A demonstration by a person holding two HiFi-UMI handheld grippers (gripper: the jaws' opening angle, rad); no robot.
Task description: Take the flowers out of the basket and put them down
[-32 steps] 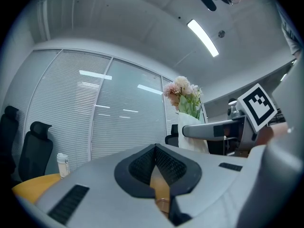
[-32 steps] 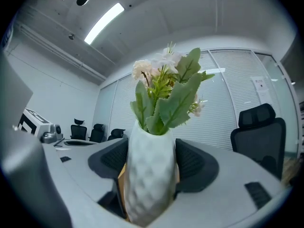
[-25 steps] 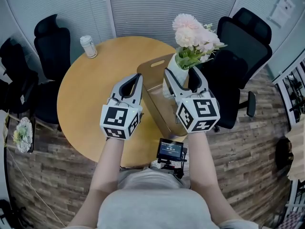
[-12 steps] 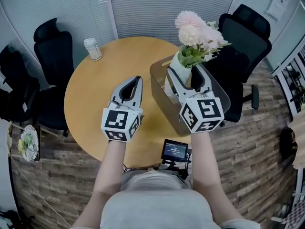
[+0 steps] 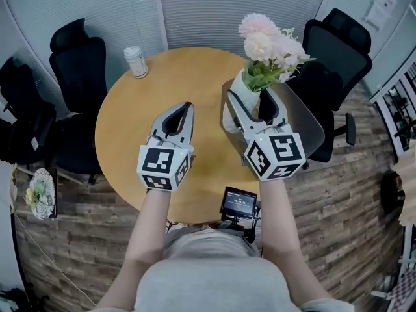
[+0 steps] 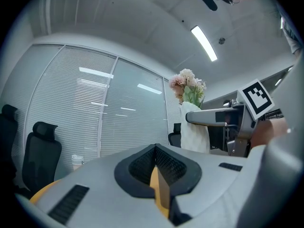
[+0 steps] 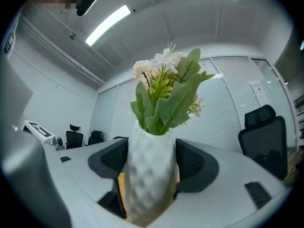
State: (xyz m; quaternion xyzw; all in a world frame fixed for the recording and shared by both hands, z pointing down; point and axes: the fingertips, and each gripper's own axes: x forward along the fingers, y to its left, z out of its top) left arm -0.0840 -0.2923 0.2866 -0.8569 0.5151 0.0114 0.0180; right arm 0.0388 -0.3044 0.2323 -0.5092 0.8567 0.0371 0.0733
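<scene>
Nearest the person, the left gripper [image 5: 184, 108] hangs over the near middle of the table [image 5: 162, 77], its jaws pressed together on nothing. Just right of it, the right gripper [image 5: 249, 100] pinches the white vase [image 5: 236, 106], jaws wide and pads against its sides. The vase is upright, with the flowers [image 5: 267, 43] above it. It is at the left wall of the basket [image 5: 307, 118], which stands at the table's right edge; I cannot tell whether its base has cleared the rim. The lift-out looks to be the step in hand. Next, I judge, the vase needs carrying left over bare wood, kept upright, lowered and released. A small bottle [image 5: 136, 62] stands at the far left edge
</scene>
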